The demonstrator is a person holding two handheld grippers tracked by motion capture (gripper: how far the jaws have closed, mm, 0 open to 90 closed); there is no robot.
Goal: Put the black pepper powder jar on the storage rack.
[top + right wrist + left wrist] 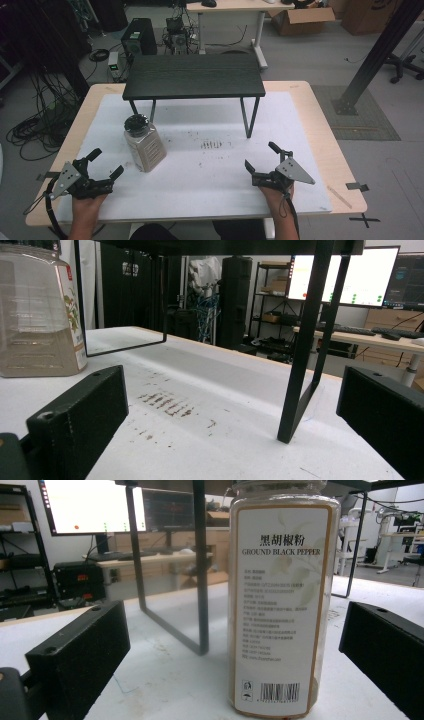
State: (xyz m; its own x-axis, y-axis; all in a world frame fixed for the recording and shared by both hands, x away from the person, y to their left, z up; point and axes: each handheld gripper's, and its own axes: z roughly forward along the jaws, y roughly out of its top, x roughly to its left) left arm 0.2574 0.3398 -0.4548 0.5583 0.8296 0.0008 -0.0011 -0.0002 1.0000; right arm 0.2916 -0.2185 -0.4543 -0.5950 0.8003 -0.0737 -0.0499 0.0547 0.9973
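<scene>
A clear plastic jar of ground black pepper (144,145) with a black lid stands upright on the white mat, left of centre. Its label (280,610) faces the left gripper view, close ahead and slightly right. The jar's side (37,315) appears at the far left of the right gripper view. My left gripper (104,163) rests at the mat's near left, open, a short way left of the jar, with nothing between its fingers. My right gripper (261,156) sits at the near right, open and empty.
A small black shelf table (194,75) on thin metal legs stands at the back of the white mat (210,190). One front leg (305,355) rises ahead in the right gripper view. Dark specks (211,145) mark the mat's middle. Cables and a computer lie on the floor beyond.
</scene>
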